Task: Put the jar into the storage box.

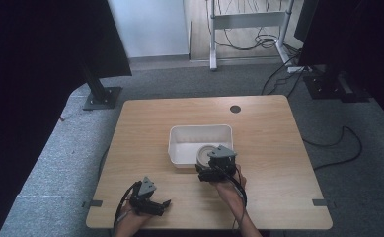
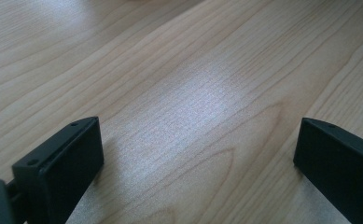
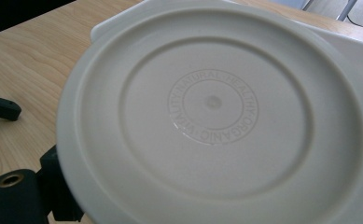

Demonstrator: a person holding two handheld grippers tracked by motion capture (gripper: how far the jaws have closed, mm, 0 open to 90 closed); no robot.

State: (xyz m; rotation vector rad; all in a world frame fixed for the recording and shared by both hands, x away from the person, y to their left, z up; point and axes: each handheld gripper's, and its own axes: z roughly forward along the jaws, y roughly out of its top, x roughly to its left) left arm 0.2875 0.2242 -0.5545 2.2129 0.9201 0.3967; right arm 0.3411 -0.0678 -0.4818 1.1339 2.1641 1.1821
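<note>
A round cream plate (image 1: 206, 151) hangs tilted over the near edge of a white rectangular bin (image 1: 175, 143) in the middle of the wooden table. My right gripper (image 1: 211, 162) is shut on the plate's near rim. In the right gripper view the plate's (image 3: 212, 116) embossed underside faces the camera, one black finger (image 3: 58, 189) shows at its lower left, and the bin (image 3: 356, 49) lies behind it. My left gripper (image 1: 164, 204) rests near the table's front left, open. In the left gripper view its jaws stand wide apart (image 2: 198, 154) over bare wood.
The table (image 1: 273, 148) has a round cable hole (image 1: 235, 109) at the back. A black stand base (image 1: 102, 98) sits on the carpet off the back left corner. Cables (image 1: 337, 148) trail on the floor to the right. Dark equipment stands at the back right.
</note>
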